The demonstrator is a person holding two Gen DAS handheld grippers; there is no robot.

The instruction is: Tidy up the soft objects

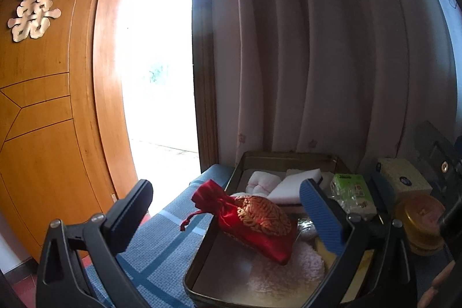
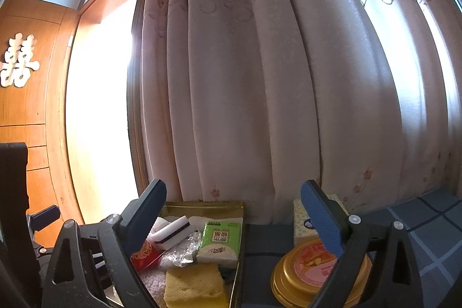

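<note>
A gold metal tin [image 1: 202, 259] stands on a blue checked cloth. A red pouch [image 1: 254, 224] with gold embroidery lies over the tin's left rim, its tied neck hanging outside. My left gripper [image 1: 225, 188] is open and wide around the pouch without touching it. Inside the tin are a rolled white cloth [image 1: 264, 182], a white sponge [image 1: 294, 184], a green tissue pack [image 2: 221, 241], a yellow sponge [image 2: 193, 285], a pink towel [image 1: 288, 270] and a crinkled clear bag [image 2: 182, 250]. My right gripper [image 2: 234, 186] is open above the tin's right wall, with nothing between its fingers.
Right of the tin [image 2: 202, 205] are a round gold can [image 2: 311, 270] and behind it a yellow tissue pack [image 2: 301, 224]. A flowered curtain [image 2: 260, 77] hangs close behind. An open wooden door [image 1: 43, 106] and a bright doorway are at the left. The cloth [image 2: 427, 230] runs on rightward.
</note>
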